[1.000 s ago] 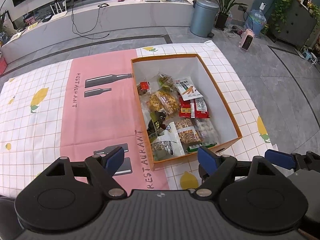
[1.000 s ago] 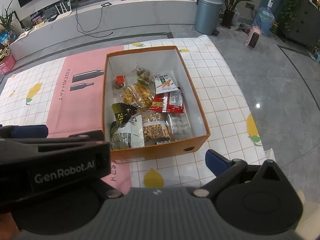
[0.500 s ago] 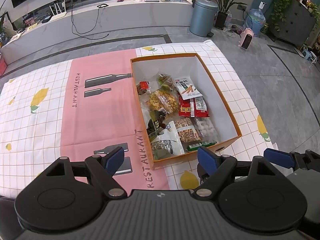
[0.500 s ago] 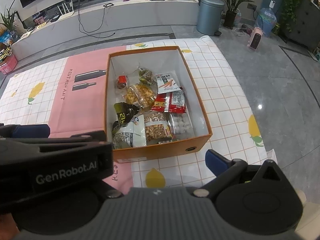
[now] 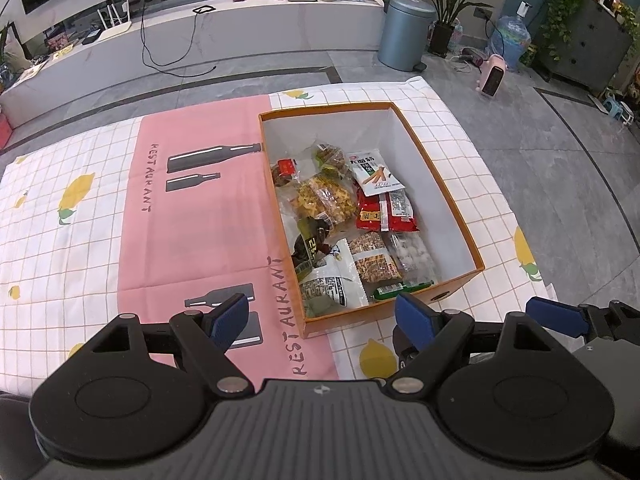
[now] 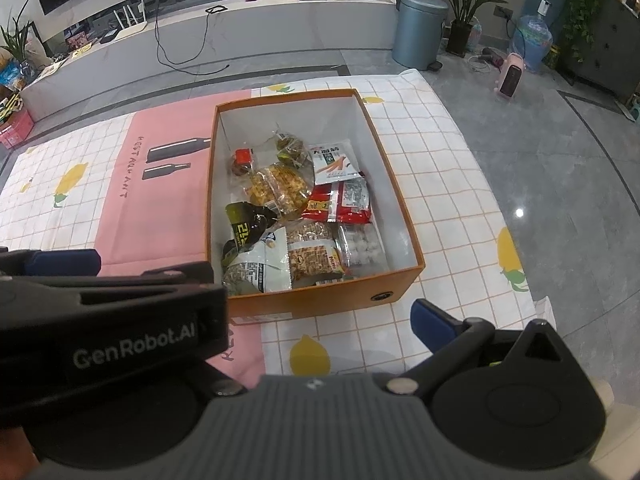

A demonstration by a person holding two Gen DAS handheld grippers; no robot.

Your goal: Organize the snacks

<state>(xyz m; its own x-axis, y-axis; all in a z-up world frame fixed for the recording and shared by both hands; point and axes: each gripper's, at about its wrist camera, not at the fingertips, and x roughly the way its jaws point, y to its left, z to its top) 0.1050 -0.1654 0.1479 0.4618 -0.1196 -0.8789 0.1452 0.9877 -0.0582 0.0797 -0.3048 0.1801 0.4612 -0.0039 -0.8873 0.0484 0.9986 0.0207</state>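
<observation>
An orange box (image 5: 460, 208) with a white inside stands on the cloth and holds several snack packets: a yellow crisp bag (image 5: 326, 200), a red packet (image 5: 384, 212), a white packet (image 5: 374, 170), a nut bar (image 5: 374, 258). The box also shows in the right wrist view (image 6: 396, 200). My left gripper (image 5: 322, 314) is open and empty, just in front of the box's near wall. My right gripper (image 6: 320, 308) is open and empty, near the box's near right corner; its left finger is hidden behind the left gripper's body (image 6: 112, 320).
A tablecloth (image 5: 192, 216) with a pink panel and lemon print covers the floor. Beyond it are a grey bin (image 5: 406, 32), a potted plant (image 5: 444, 12), a small pink heater (image 5: 493, 78), a long white bench (image 5: 200, 48) and grey tile floor at the right.
Both grippers have drifted very slightly; the view of the box shifted a little. Nothing was grasped or released.
</observation>
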